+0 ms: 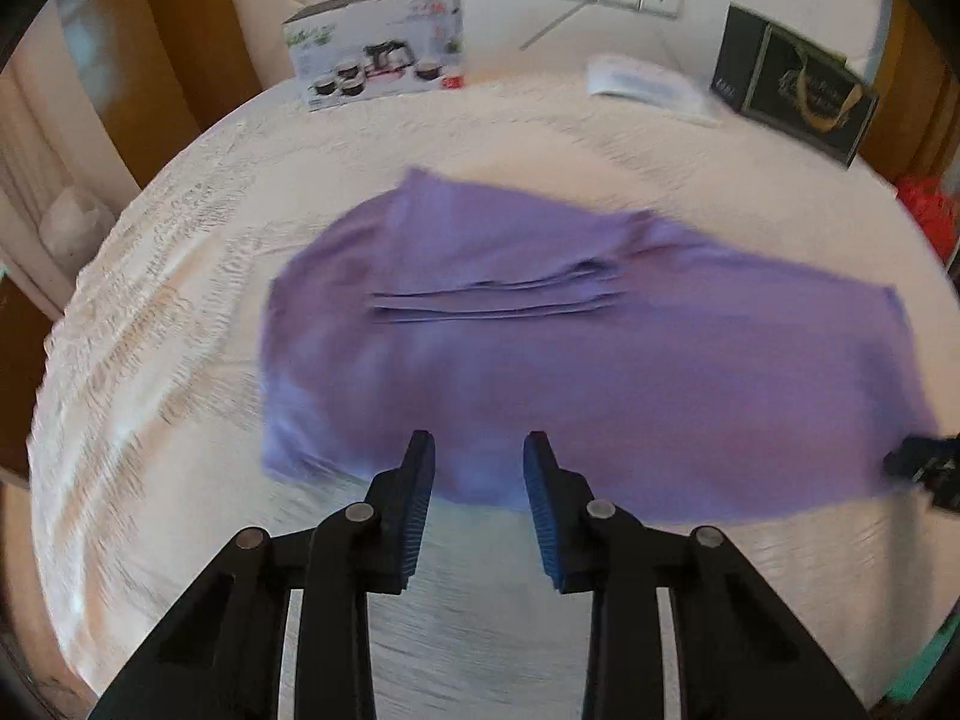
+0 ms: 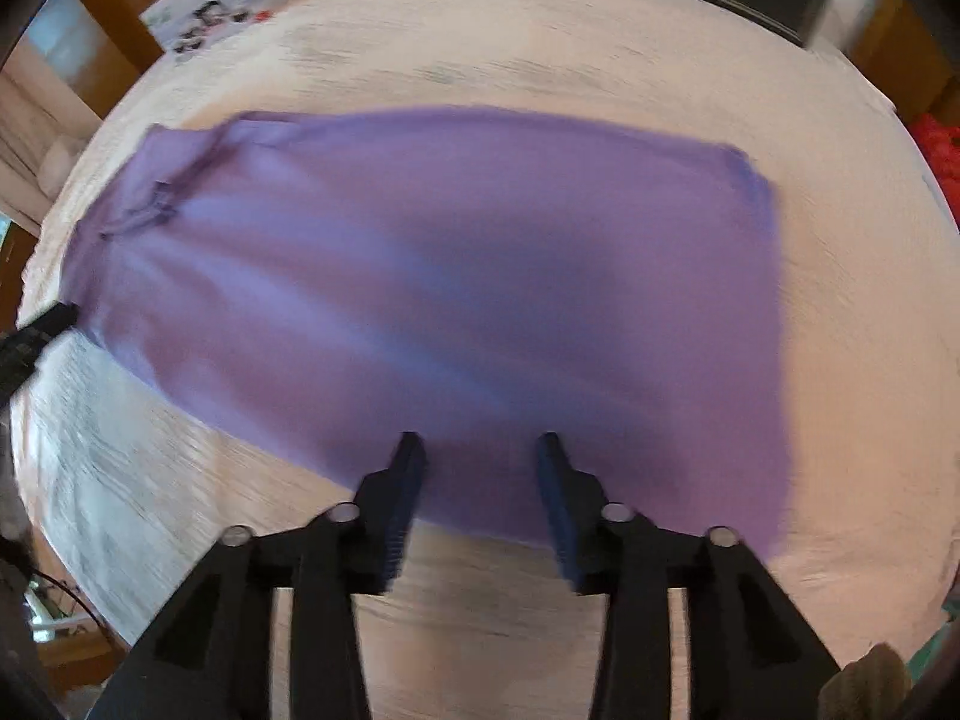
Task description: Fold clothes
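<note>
1. Left wrist view: the left claw (image 1: 478, 450) is open with a wide gap, holding nothing, its tips over the near hem of the purple garment (image 1: 540, 348). The garment lies spread on the white-clothed surface (image 1: 150, 312), with creased layers near the middle. The right claw's tip shows at the far right edge of frame, beside the cloth.
2. Same view, background: a cookware box (image 1: 378, 42), a white packet (image 1: 648, 84) and a dark box (image 1: 792, 84) sit along the far edge, well apart from the garment.
3. Right wrist view: the right claw (image 2: 480, 450) is also spread open and empty, tips over the near hem. Frame is motion-blurred.
4. Judgement: the step looks like taking the near hem for a fold. Both claws should bite the same edge, catch every layer, then lift level to keep the fold square.
</note>
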Demonstrator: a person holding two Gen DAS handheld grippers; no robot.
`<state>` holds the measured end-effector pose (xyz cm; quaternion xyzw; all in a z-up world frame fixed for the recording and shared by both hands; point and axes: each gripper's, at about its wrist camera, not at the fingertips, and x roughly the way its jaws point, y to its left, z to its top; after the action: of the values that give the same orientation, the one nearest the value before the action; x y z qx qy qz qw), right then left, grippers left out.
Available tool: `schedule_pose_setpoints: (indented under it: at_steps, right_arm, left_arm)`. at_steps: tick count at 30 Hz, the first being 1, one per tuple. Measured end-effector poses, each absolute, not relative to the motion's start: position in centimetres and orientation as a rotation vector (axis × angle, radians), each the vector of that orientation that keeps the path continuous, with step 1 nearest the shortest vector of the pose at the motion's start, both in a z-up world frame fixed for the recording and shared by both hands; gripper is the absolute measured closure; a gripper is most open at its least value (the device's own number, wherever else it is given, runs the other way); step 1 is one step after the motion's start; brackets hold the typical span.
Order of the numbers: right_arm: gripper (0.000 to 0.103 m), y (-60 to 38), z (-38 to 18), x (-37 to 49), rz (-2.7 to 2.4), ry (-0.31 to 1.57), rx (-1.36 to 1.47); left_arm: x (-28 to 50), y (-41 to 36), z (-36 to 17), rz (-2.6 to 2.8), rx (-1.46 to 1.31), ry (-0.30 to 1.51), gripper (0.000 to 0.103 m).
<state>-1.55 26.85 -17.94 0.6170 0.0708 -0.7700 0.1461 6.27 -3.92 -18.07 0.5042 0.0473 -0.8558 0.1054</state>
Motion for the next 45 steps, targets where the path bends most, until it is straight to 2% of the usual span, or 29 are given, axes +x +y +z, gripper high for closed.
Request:
schedule_pose_setpoints:
  at_steps: [8, 10, 11, 12, 14, 19, 28, 30, 35, 37, 40, 45]
  right_arm:
    - [0.053, 33.7, -17.8, -4.2, -1.912, 0.134, 1.571]
    - [0.053, 33.8, -17.9, -4.7, -1.846, 0.145, 1.567]
    - [0.049, 33.7, -17.9, -4.7, -1.824, 0.159, 1.558]
    - [0.042, 33.6, -18.0, -4.7, -1.798, 0.17, 1.543]
    - [0.035, 33.6, -17.7, -4.5, -1.751, 0.18, 1.526]
    - [0.035, 34.4, -16.0, -5.0, -1.811, 0.199, 1.461]
    - [0.035, 36.9, -13.9, -10.9, -1.761, 0.513, 1.295]
    - [0.041, 36.4, -14.4, -12.1, -1.685, 0.601, 1.251]
    - [0.042, 35.4, -15.6, -14.2, -1.532, 0.728, 1.149]
    - [0.042, 35.2, -16.0, -14.7, -1.473, 0.755, 1.107]
    - [0.042, 35.0, -16.8, -15.2, -1.41, 0.796, 1.051]
    - [0.041, 34.5, -18.0, -15.9, -1.353, 0.786, 0.985]
  left_arm:
    - [7.7, 10.1, -18.2, -2.395, 1.475, 0.436, 0.07]
    - [8.2, 12.9, -18.3, -2.372, 1.514, 0.423, 0.07]
    - [8.4, 14.3, -18.2, -2.37, 1.521, 0.412, 0.07]
    - [8.3, 15.2, -18.2, -2.38, 1.531, 0.41, 0.07]
    - [8.2, 16.4, -18.2, -2.385, 1.54, 0.393, 0.07]
    - [7.5, 18.4, -19.2, -2.357, 1.529, 0.434, 0.07]
    - [5.6, 24.7, -19.8, -2.204, 1.477, 0.602, 0.07]
    - [5.2, 26.3, -19.9, -2.14, 1.445, 0.667, 0.069]
    - [4.9, 29.4, -20.2, -1.975, 1.367, 0.778, 0.068]
    - [4.7, 30.3, -19.9, -1.93, 1.339, 0.783, 0.065]
    - [4.4, 31.5, -20.0, -1.868, 1.315, 0.807, 0.053]
    - [4.1, 32.4, -20.0, -1.804, 1.24, 0.779, 0.041]
